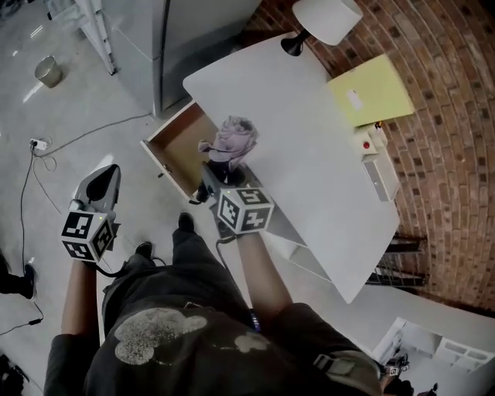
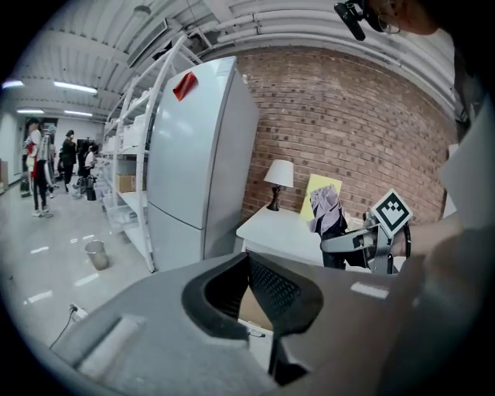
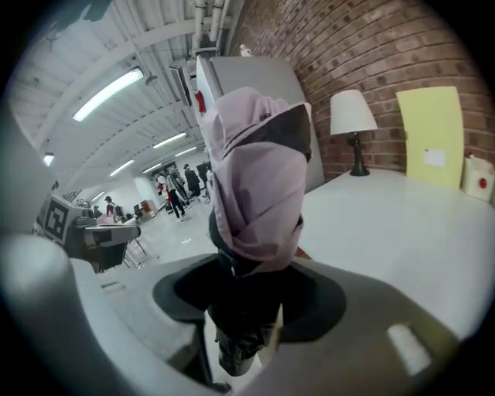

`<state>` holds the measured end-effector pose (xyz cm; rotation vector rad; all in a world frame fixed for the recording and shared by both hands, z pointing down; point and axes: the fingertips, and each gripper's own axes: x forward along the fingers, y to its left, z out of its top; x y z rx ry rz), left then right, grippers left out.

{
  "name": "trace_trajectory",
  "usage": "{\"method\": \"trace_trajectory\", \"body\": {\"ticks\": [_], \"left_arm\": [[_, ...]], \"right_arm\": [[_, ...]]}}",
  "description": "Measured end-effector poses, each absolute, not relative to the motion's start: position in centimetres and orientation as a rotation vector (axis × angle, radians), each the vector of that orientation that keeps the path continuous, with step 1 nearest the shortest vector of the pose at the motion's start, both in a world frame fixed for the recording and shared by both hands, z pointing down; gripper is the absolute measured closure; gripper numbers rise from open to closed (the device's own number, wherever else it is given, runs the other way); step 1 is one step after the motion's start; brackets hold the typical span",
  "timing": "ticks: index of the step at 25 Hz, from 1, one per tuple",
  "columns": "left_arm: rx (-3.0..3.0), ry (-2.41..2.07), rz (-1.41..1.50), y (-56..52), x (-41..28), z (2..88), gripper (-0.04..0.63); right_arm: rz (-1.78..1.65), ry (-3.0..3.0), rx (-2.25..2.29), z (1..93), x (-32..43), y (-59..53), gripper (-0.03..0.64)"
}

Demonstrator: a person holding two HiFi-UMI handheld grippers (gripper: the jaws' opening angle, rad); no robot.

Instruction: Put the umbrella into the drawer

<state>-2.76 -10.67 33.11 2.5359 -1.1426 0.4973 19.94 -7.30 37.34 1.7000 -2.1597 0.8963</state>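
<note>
A folded lilac umbrella with a dark handle stands upright in my right gripper, which is shut on its lower part. It hangs at the white table's near-left edge, beside the open wooden drawer. In the right gripper view the umbrella fills the middle, gripped between the dark pads of the right gripper. My left gripper is off to the left over the floor, jaws together and holding nothing. The left gripper view shows the left gripper, the umbrella and the right gripper ahead.
A lamp, a yellow folder and a white device sit along the table's brick-wall side. A grey fridge stands behind the drawer. A bucket and a cable lie on the floor. People stand far off.
</note>
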Motion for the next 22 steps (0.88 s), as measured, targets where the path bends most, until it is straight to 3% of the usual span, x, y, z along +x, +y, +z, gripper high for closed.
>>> {"method": "trace_trajectory", "body": {"ticks": [22], "left_arm": [[2.193, -1.438, 0.483, -12.5, -2.0, 44.8, 0.584]], "right_arm": [[0.926, -2.132, 1.21, 57.0, 15.8, -16.7, 0.39]]}}
